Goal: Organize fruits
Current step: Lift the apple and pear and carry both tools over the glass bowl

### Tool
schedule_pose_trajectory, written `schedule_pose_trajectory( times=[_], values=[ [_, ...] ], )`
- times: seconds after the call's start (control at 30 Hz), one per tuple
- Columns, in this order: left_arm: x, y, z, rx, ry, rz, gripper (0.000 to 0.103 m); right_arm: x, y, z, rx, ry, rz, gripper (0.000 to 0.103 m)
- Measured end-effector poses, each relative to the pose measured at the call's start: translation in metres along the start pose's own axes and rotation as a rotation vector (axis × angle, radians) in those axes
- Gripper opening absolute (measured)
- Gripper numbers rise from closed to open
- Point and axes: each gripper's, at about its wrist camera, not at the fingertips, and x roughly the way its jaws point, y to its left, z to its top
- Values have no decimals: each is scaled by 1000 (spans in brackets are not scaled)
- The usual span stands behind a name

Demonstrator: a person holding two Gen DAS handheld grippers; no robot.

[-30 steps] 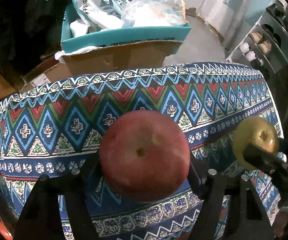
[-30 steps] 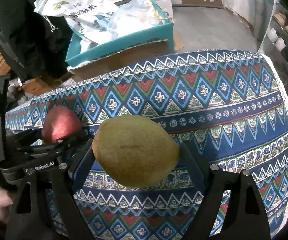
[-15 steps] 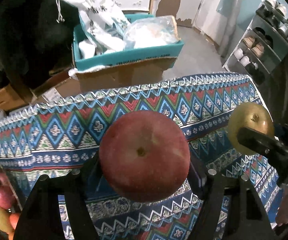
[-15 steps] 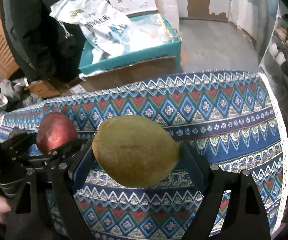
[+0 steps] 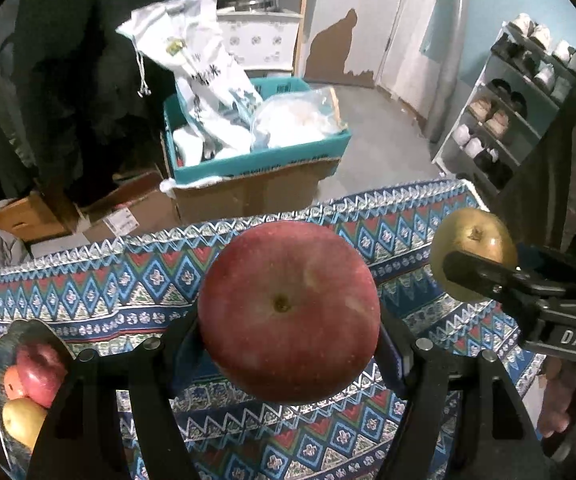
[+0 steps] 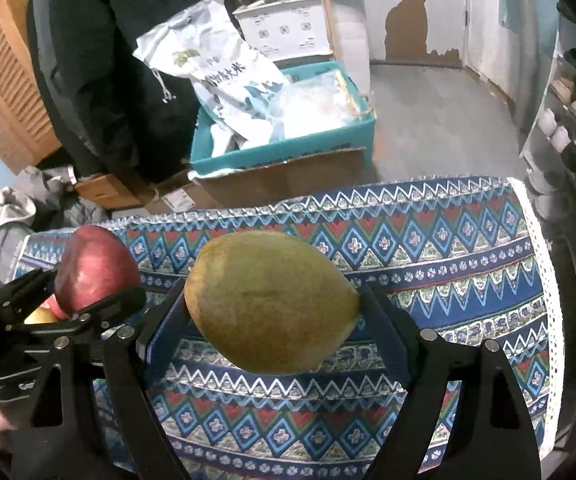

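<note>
While both grippers hung above the patterned tablecloth [image 5: 100, 292], each one clamped a fruit between its pads. The left gripper [image 5: 288, 320] held a red apple [image 5: 288, 312] squarely between its two fingers, the blossom end facing the camera, the fruit filling the gap from pad to pad. The right gripper [image 6: 272, 304] held a yellow-green pear [image 6: 268, 300] lengthwise across its jaws, one end against each pad. Seen from the left wrist, the pear [image 5: 473, 248] sat to the right of the apple, well apart from it. At the near left edge lay a dark bowl [image 5: 28, 330] with more fruit in it, red and yellow. Beyond the far edge of the table stood a teal box [image 5: 256, 160] on a cardboard box [image 5: 256, 196], holding white bags.
</note>
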Motion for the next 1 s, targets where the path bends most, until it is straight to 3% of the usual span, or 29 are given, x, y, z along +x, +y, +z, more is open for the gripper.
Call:
schedule_pose_trajectory(
  times=[0.47,1.0],
  values=[
    [-79,15,1,-15,-120,-7,75,-48,39,7,-55,-71,41,83],
    [-138,71,-21,-93,-194,50,75,-76,106,14,-149,-114,154,83]
  ],
)
